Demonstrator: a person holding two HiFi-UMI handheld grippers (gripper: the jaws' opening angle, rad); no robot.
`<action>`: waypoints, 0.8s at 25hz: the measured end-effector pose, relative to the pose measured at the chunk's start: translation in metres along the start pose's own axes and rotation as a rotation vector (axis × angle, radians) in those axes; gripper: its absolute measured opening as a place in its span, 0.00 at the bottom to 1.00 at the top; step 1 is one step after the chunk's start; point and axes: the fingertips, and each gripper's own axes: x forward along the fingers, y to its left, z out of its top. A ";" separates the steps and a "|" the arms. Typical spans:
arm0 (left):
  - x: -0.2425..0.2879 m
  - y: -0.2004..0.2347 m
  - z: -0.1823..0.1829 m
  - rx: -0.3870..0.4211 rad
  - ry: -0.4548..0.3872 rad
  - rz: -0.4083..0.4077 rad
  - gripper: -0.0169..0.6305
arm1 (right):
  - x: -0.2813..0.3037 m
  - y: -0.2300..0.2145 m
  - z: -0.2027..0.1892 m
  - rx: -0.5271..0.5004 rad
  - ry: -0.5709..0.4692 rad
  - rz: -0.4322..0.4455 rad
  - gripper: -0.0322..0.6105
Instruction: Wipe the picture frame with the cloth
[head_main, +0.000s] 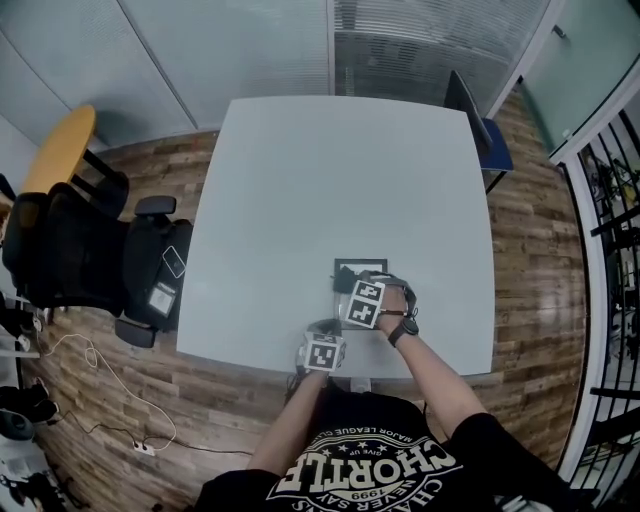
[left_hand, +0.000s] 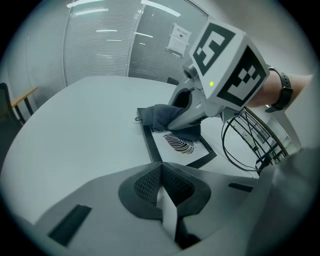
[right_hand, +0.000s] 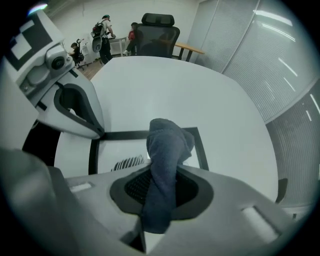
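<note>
The picture frame (right_hand: 125, 134), black-edged with a feather-like print, lies flat on the pale grey table (head_main: 300, 180) near the person's edge. The right gripper (right_hand: 161, 187) has its jaws pinching a dark blue-grey cloth (right_hand: 167, 145), and the cloth's bunched end rests on the frame. The left gripper (left_hand: 165, 189) has its jaws pressed together, with nothing between them, at the frame's corner. The cloth hides part of the print.

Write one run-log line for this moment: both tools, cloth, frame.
right tool: shut on cloth | cloth: lying on picture frame | left tool: shut, at frame corner
</note>
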 end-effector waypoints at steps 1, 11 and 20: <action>0.000 0.001 0.000 0.001 -0.003 0.006 0.04 | -0.002 -0.002 -0.010 0.012 0.015 -0.008 0.17; -0.001 0.000 -0.002 0.019 -0.003 0.026 0.04 | -0.022 -0.011 -0.075 0.147 0.044 -0.055 0.17; -0.001 -0.003 -0.001 0.016 -0.009 0.007 0.04 | -0.027 -0.004 -0.034 0.141 -0.027 -0.036 0.17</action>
